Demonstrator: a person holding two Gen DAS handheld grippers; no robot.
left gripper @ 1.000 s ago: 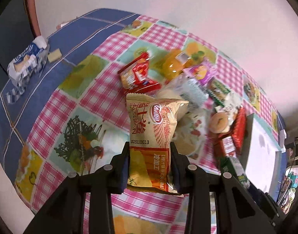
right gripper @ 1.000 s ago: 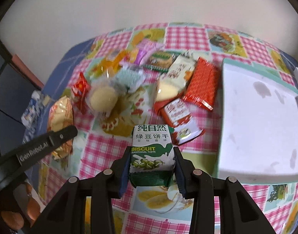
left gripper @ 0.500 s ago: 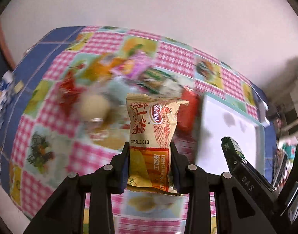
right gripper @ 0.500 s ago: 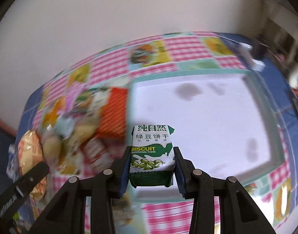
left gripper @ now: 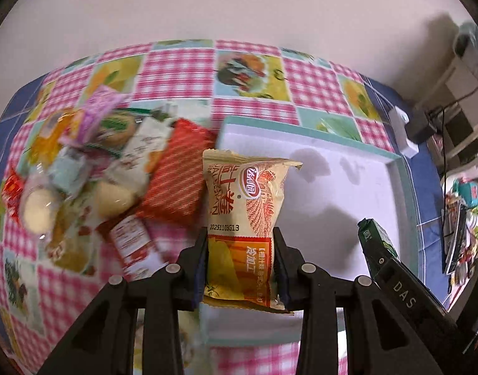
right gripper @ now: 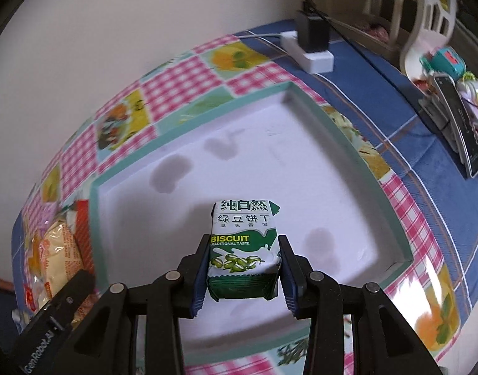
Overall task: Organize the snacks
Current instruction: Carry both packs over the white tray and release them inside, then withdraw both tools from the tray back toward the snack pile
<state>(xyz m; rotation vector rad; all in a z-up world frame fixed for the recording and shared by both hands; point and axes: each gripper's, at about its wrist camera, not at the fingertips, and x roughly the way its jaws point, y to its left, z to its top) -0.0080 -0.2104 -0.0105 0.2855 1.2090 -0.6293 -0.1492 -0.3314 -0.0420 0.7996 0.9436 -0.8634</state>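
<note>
My left gripper [left gripper: 240, 265] is shut on a tan and orange snack bag [left gripper: 245, 215], held upright over the near left edge of the white tray [left gripper: 395, 168]. My right gripper [right gripper: 243, 268] is shut on a green and white biscuit pack [right gripper: 243, 243], held above the tray's white floor [right gripper: 301, 162]. The biscuit pack also shows in the left wrist view [left gripper: 375, 240], at the right over the tray. The tray holds nothing. The tan bag shows at the left of the right wrist view [right gripper: 59, 256].
A pile of loose snacks [left gripper: 92, 168] lies on the checked tablecloth left of the tray, with a red striped pack [left gripper: 176, 181] against its rim. A white power strip with a black adapter [right gripper: 312, 43] sits behind the tray. Clutter [right gripper: 451, 93] lies at the far right.
Both grippers have swung right from above the snack pile to over the white tray, each still holding its pack. The right gripper is now well over the tray's floor.
</note>
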